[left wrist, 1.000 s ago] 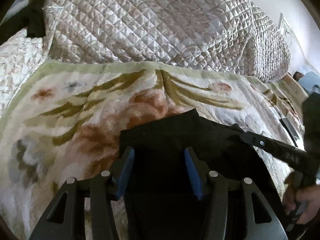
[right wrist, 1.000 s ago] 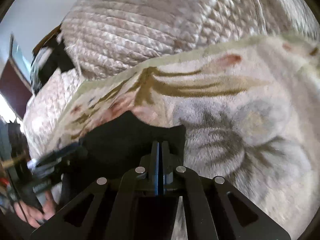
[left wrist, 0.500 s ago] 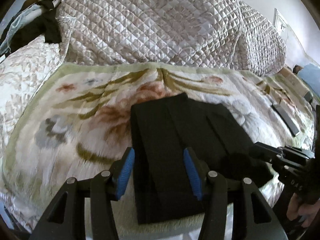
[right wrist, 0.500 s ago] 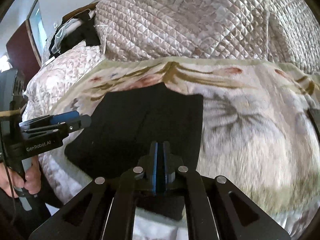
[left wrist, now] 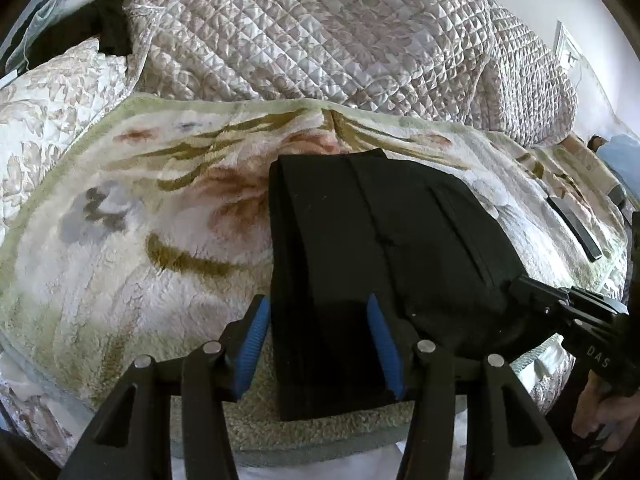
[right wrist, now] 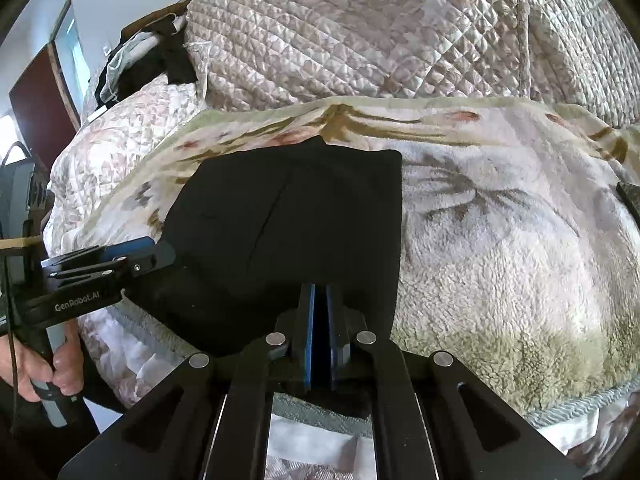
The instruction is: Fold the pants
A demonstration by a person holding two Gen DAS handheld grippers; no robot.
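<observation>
Your black pants [left wrist: 380, 248] lie folded into a compact rectangle on the floral fleece blanket [left wrist: 132, 248] that covers the bed, filling the centre of the left wrist frame and running from mid-frame down toward the lower edge. In the right wrist frame the same pants [right wrist: 296, 224] sit centre-left, their near edge hanging a little over the blanket's front border.

Your left hand-held gripper [left wrist: 320, 340] has its blue-padded fingers [left wrist: 252, 336] spread wide apart at the bottom of its own frame, one on each side of the near-left part of the fold, with nothing pinched between them. From the right wrist view that left tool [right wrist: 120, 256] comes in from the left edge, its tip touching or just at the pants' left border, and your left hand [right wrist: 44, 360] wraps the handle in the lower left.

Your right hand-held gripper [right wrist: 320, 320] has its fingers drawn nearly together at bottom centre, only a narrow dark slit between the blue pads; whether cloth is caught in that slit I cannot tell. In the left wrist view it [left wrist: 532, 288] enters from the right edge, its tip meeting the pants' right-hand near corner.

A quilted bedspread [left wrist: 320, 28] is heaped across the top of both frames. A flat dark device [left wrist: 576, 228] lies on the blanket at the right of the left wrist frame.
</observation>
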